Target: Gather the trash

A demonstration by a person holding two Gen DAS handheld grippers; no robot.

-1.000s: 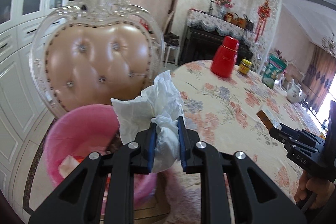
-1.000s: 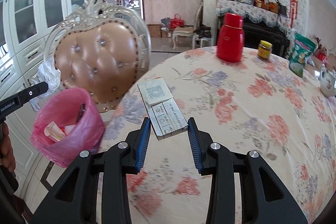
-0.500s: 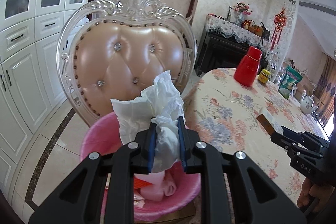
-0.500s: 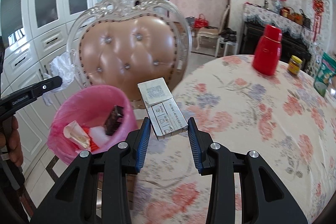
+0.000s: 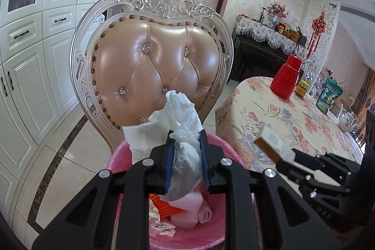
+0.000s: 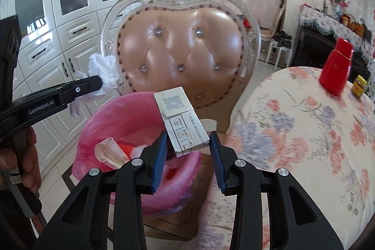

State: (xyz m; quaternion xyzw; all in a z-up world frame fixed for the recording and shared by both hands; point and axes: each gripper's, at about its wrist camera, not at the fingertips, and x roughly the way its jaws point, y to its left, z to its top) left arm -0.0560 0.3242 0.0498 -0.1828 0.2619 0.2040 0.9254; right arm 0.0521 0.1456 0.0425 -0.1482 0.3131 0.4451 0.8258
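Left view: the left gripper point(image 5: 186, 159) pinches a crumpled white tissue point(image 5: 180, 123) over the pink bin point(image 5: 230, 156) mouth; releasing squarely above the opening should drop it cleanly. Right view: the right gripper point(image 6: 187, 157) clamps a flat, printed grey box point(image 6: 181, 118) above the bin's right rim, best moved nearer center first.

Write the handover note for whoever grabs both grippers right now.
Left gripper: shut on the crumpled tissue, above the pink bin.
Right gripper: holds the small carton; the pads look set wider than the box, so the grip is unclear. It is over the bin's near rim.
Done: both items off the floral table; other trash is already in the bin.
Left: release the tissue, then the carton, into the bin.
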